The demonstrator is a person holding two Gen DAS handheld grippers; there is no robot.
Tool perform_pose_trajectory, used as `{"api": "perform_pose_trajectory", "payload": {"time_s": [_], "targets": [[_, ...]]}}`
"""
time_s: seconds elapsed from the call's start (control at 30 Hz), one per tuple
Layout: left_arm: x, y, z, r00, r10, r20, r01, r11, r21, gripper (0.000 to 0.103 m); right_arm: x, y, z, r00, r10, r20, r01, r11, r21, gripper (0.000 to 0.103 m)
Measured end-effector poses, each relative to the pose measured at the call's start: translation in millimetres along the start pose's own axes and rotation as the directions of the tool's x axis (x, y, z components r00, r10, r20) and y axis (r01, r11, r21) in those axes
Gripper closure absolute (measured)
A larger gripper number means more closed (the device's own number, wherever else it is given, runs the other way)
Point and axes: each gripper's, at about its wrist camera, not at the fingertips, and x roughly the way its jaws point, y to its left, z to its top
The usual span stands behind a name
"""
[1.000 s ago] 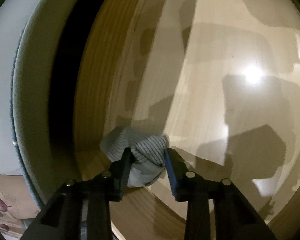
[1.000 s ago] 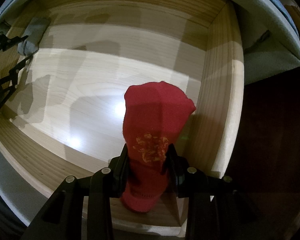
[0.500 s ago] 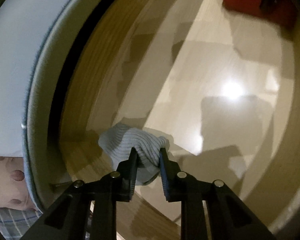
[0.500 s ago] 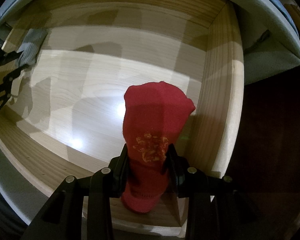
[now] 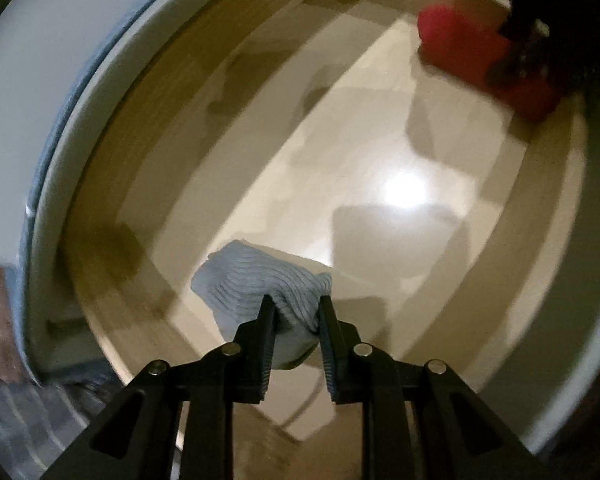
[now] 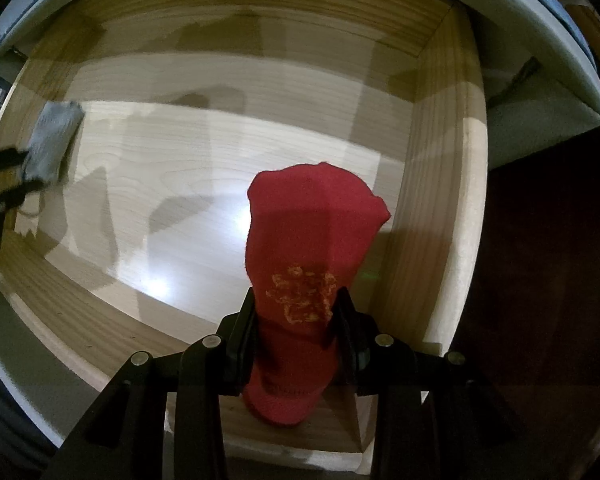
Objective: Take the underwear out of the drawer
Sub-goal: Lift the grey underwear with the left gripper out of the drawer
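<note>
Left wrist view. Step in hand: extraction of the grey garment (image 5: 256,280). Left gripper (image 5: 294,312) clamped narrow on a bunched fold of it, pointed steeply down into the drawer (image 5: 112,184). Garment of ribbed knit, pale blue-grey, soft and crumpled, hanging from the pads over the drawer floor near the left wall; contact with the floor cannot be told. Drawer of pale wood: smooth glossy floor with a bright glare spot, grained walls. Red garment (image 5: 472,60) visible at the far right corner, blurred, with the dark right gripper on it. View somewhat motion-blurred.

Right wrist view. Right gripper (image 6: 296,320) closed on the red garment (image 6: 312,240), pointed straight down over the right front corner of the drawer (image 6: 440,208). Red fabric thick, matt, fleece-like, with an orange-yellow printed motif between the pads; rounded upper lobe standing ahead of the jaws, lower end hanging behind them. Grey garment (image 6: 54,140) seen at far left, pinched by the left gripper.

Next move, as judged: raise both grippers clear of the drawer walls with grip maintained, then carry both pieces out over the front edge. Soft cloth: risk of slipping or snagging on the rim.
</note>
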Motion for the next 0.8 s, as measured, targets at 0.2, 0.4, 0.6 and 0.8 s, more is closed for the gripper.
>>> {"api": "perform_pose_trajectory", "payload": {"time_s": [0.2,0.4,0.6,0.8], "targets": [[-14,5,-5,0.988,-0.152,0.024,0.154,0.978,-0.143,0.083,-2,-2,-4,1.0,0.017,0.01,-0.017,1.0,0.009,0.071],[-20,15,-24,0.975,-0.221,0.025,0.22,0.937,-0.273,0.083,-1,-3,-4,1.0,0.014,0.01,-0.014,1.0,0.007,0.071],[-15,17,-31,0.965,-0.262,0.023,0.25,0.886,-0.39,0.077,-3,-1,-3,1.0,0.013,0.012,-0.013,1.0,0.005,0.071],[-18,28,-46,0.928,-0.366,0.072,0.347,0.775,-0.528,0.048,-4,2,-4,1.0,0.004,0.008,-0.004,1.0,0.003,0.071]]}}
